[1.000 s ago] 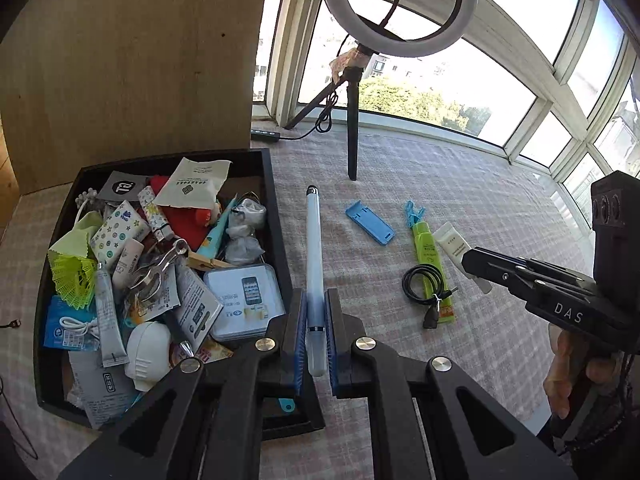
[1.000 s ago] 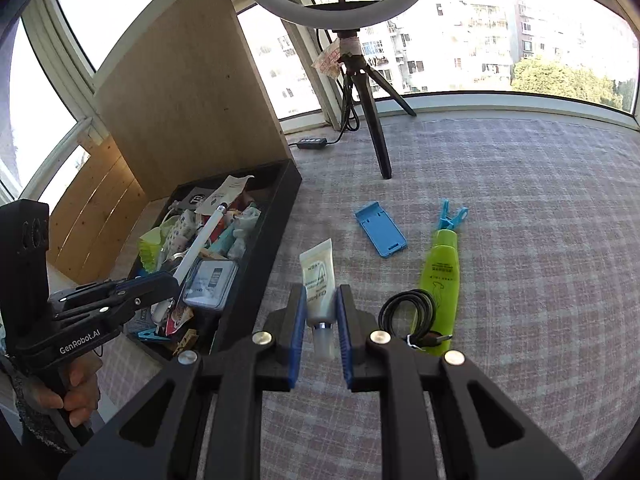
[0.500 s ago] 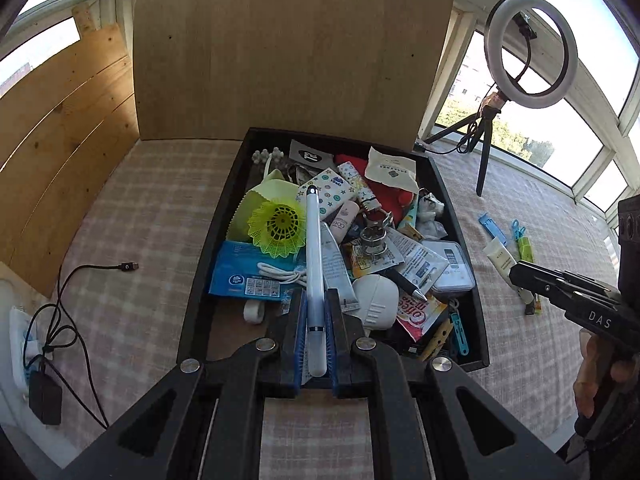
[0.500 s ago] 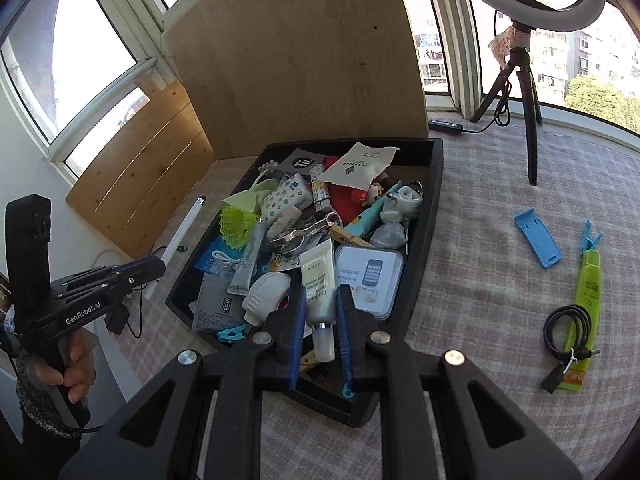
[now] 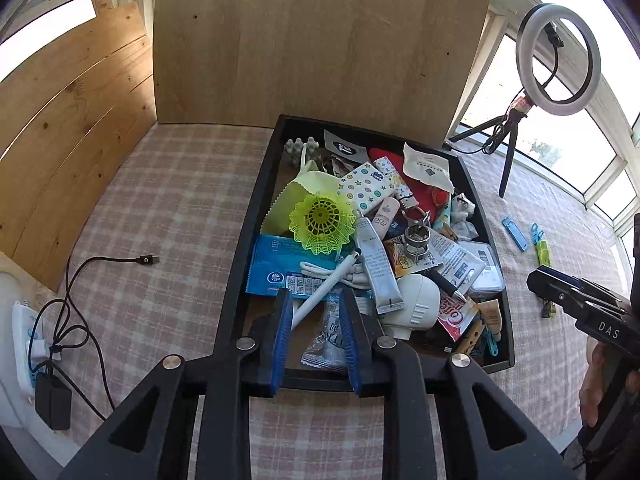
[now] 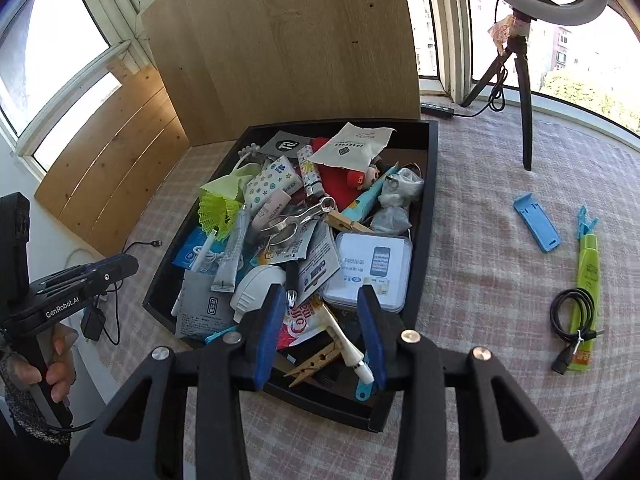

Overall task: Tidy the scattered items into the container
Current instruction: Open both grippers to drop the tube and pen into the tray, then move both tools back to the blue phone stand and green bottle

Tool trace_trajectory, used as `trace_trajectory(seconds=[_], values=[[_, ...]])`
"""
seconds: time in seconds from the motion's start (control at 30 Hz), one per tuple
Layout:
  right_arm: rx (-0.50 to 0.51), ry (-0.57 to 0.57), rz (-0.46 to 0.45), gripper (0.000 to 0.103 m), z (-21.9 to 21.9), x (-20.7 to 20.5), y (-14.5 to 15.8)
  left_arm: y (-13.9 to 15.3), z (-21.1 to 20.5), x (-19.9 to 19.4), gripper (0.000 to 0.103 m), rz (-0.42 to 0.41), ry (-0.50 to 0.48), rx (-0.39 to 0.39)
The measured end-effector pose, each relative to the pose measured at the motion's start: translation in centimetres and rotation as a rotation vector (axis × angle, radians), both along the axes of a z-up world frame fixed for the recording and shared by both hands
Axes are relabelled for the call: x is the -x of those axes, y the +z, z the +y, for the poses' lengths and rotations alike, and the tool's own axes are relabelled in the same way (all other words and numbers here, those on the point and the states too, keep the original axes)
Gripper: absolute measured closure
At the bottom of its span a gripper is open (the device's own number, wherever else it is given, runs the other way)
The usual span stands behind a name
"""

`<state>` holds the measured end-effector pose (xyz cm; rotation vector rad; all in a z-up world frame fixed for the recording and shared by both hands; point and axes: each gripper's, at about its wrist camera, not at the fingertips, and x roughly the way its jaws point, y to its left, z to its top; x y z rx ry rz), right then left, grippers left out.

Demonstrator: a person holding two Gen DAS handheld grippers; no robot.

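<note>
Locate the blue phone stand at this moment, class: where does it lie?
In the right wrist view the blue phone stand lies on the checked cloth right of the black tray, just left of the green tube.

Pink checked cloth (image 5: 168, 200) covers the surface. A pale wood panel (image 5: 312, 40) stands upright at the back, with darker plywood boards (image 5: 68, 128) leaning at left. Sunlit windows (image 6: 64, 40) wrap the room. A ring light (image 5: 560, 60) on a tripod (image 6: 520, 68) stands at right.
</note>
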<state>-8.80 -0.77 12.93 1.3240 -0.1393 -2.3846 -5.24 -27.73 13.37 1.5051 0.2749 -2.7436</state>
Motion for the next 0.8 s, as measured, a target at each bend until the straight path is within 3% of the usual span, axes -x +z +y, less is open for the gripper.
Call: trace_trajectory(seconds=[0.4, 0.8], values=[[-0.002, -0.078, 0.000, 0.063, 3.2, 0.1, 0.2, 0.9, 1.4, 0.3, 0.081, 0.032, -0.013, -0.021], [0.002, -0.224, 0.006, 0.063, 12.2, -0.9, 0.2, 1.5, 10.1, 1.8, 0.081, 0.044, -0.110, -0.043]])
